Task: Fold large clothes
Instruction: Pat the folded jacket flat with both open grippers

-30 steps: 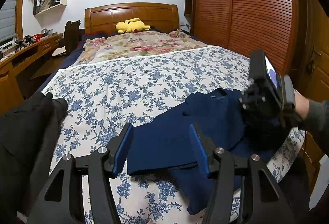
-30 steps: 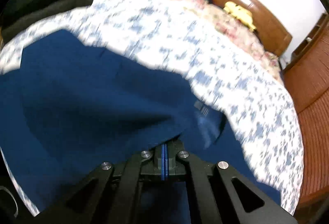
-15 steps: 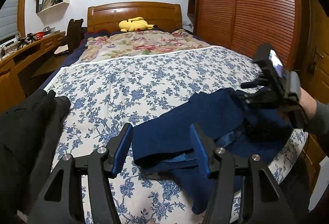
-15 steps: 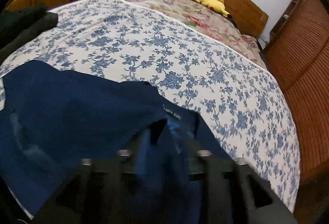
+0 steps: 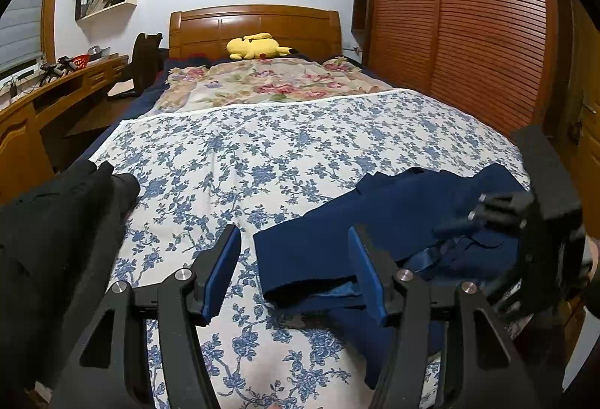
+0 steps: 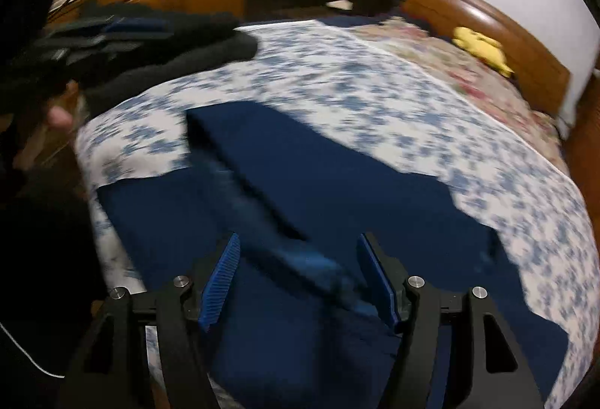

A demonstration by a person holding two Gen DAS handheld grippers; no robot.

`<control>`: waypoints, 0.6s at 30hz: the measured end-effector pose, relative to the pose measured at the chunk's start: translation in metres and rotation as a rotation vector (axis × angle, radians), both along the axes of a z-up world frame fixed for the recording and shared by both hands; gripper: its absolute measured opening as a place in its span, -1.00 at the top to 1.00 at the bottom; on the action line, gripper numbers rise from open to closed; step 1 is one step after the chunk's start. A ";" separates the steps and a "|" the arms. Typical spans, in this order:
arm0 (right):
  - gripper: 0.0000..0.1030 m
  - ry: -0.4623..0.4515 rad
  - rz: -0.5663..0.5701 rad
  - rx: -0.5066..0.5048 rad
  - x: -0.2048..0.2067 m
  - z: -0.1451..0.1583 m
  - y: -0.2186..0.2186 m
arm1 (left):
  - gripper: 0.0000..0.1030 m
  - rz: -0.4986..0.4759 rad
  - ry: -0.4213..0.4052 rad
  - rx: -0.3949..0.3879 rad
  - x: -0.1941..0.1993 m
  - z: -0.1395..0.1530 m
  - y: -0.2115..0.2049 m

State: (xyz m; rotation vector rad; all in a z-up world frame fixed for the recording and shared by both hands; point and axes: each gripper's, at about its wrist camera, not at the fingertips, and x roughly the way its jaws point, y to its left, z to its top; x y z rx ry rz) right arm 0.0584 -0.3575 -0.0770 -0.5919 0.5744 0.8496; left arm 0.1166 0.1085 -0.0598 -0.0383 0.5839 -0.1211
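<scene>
bed [image 5: 262, 154]: floral sheet | navy garment [image 5: 375, 221]: partly folded, at bed's near right corner | black clothes [image 5: 56, 221]: bed's near left edge | left claw [image 5: 296, 270]: open, empty, at garment's left end | right claw [image 6: 298, 281]: jaws just opened, over garment, gripping nothing

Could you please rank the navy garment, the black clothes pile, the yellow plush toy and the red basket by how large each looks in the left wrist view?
1. Navy garment and black clothes pile: similar, both close to the camera, so unranked.
2. Yellow plush toy.
3. Red basket.
</scene>
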 end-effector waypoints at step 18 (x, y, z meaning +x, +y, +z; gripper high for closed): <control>0.86 -0.216 -0.242 -0.106 0.156 0.014 0.070 | -0.24 0.003 0.021 0.011 0.006 -0.004 -0.003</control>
